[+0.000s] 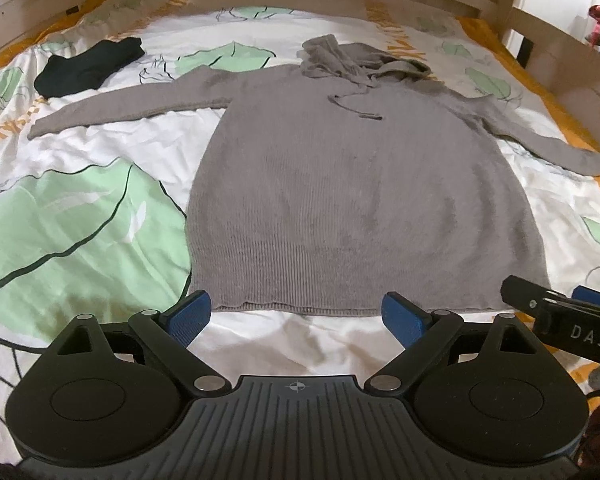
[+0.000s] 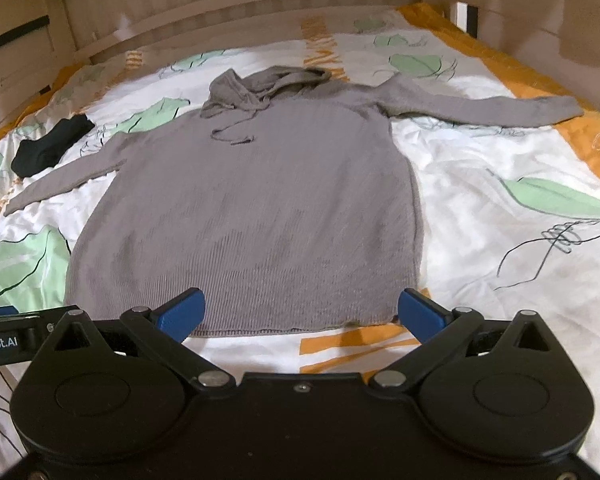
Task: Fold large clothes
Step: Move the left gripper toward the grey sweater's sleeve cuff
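Note:
A grey knitted hoodie (image 1: 340, 184) (image 2: 260, 208) lies flat, front up, on the bed, both sleeves spread outward and the hood bunched at the far end. Its hem faces me. My left gripper (image 1: 298, 316) hovers open just before the hem, blue pads wide apart, nothing between them. My right gripper (image 2: 302, 312) is also open, above the hem's right part, with its right pad near the hem's right corner. In the left wrist view the right gripper's finger (image 1: 560, 312) juts in from the right edge.
A bedsheet (image 1: 80, 216) with green leaves and orange bands covers the mattress. A folded black garment (image 1: 88, 66) (image 2: 50, 146) lies at the far left. A wooden bed frame (image 2: 260, 4) runs along the far side and right.

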A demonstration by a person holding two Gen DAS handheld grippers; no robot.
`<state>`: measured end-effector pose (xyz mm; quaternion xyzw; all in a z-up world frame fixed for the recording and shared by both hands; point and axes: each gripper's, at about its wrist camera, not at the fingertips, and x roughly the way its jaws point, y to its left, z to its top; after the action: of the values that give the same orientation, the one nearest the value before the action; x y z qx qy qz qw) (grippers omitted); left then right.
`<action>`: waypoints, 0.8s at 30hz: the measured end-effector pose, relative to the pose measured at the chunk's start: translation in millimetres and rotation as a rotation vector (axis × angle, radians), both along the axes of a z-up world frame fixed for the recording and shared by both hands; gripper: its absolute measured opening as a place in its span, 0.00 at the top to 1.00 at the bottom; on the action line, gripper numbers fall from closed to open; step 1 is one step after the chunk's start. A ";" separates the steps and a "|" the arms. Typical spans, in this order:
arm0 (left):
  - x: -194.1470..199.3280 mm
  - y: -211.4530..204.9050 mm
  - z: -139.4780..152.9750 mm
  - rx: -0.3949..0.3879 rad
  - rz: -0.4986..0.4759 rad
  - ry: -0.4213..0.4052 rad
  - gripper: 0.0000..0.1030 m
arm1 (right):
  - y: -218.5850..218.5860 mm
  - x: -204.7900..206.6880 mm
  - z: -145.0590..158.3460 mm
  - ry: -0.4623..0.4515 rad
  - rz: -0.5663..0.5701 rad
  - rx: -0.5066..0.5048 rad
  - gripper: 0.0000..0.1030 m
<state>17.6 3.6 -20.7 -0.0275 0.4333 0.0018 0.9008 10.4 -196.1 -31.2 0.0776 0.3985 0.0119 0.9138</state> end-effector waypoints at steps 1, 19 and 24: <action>2.1 0.4 -1.7 -0.004 0.001 0.007 0.10 | 0.2 2.6 -1.8 0.009 0.006 0.004 0.01; 68.0 22.7 -20.0 -0.054 0.046 0.083 0.10 | 16.7 70.7 -18.4 0.102 0.072 0.002 0.01; 93.1 33.7 -17.2 -0.085 0.065 0.072 0.10 | 23.7 95.7 -17.0 0.110 0.087 0.003 0.01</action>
<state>110.7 37.3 -37.9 -0.0796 0.4641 0.0136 0.8821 106.1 -172.4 -48.2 0.0620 0.4510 0.0479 0.8891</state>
